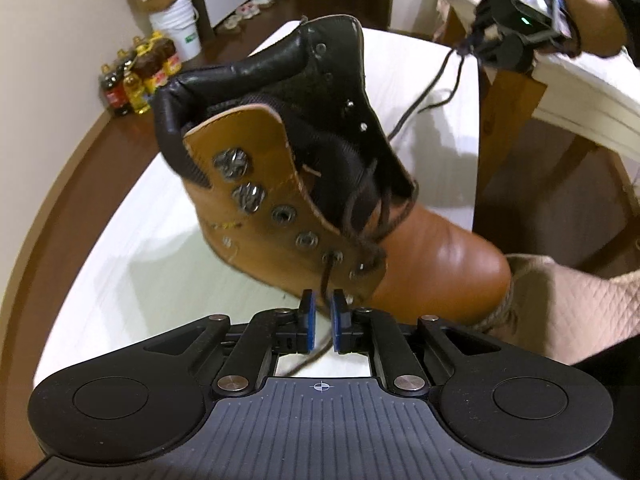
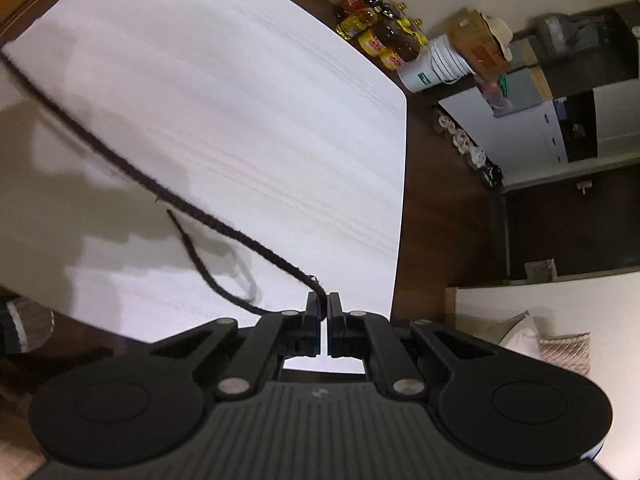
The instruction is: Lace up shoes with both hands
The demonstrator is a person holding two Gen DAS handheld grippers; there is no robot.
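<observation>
Jaws first: left gripper [image 1: 323, 305] has its blue pads close together with the lace [image 1: 325, 276] running down between them, but a sliver of gap shows either side — cannot tell if it's actually pinching or just straddling. Right gripper [image 2: 324, 307] is clenched on the other run of the same lace; it enters the pads at the tips, and its loose tail curls off at 9 o'clock onto the white surface [image 2: 240, 100].

Just beyond the left pads, at 12 o'clock, the tan boot [image 1: 420, 256] sits tilted, toe toward 4 o'clock, collar toward 11. Lace exits the second eyelet from the bottom [image 1: 332, 257] and drops straight into the left jaws. Only the bottom rows look threaded; the two plain eyelets and two hooks above, running toward 10 o'clock, are bare.

Judgement on the step: snugging the lower crossing before going up a row. To do it well: confirm the left grip before pulling, pull in line with the eyelet axis and not sideways, keep both sides evenly tensioned so the boot doesn't drag or tip.

Pose: left gripper low and level, pointing at the boot's side. Right gripper is at 1 o'clock in the left view, well apart from the boot, up near a wooden table leg, lace stretched long and fairly taut across the surface — its camera is rolled hard over, room appears sideways.
</observation>
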